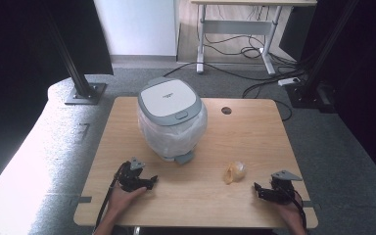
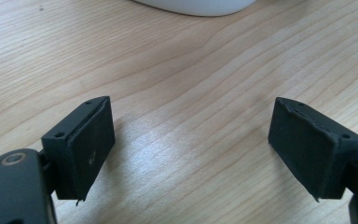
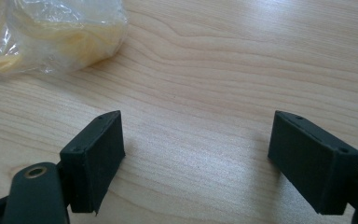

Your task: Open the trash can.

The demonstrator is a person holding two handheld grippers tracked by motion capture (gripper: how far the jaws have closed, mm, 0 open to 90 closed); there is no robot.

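Right now both grippers rest low on the light wooden table [image 1: 254, 132], near the person's edge. The right gripper [image 1: 263, 191] has its jaws spread wide, with bare wood between them. The left gripper [image 1: 149, 182] is spread wide too and holds nothing.

The thing to pick up looks like the small crumpled clear plastic bag with yellow bits inside [image 1: 235, 172]. It lies on the table just ahead of the right gripper and a little to that gripper's left. In the right gripper view the bag [image 3: 56, 35] sits up past the left jaw, near but not touching it. The bag is a soft lump, a bit longer one way than the other, and that long way seems to run mostly toward and away from the person.

The right gripper is much nearer to the bag than the left one, so I think the right hand should go for it. It needs to slide forward and a bit left so the bag comes between the jaws.

The white round bin with a grey lid and a plastic liner [image 1: 172, 117] stands farther off, ahead of the left gripper.
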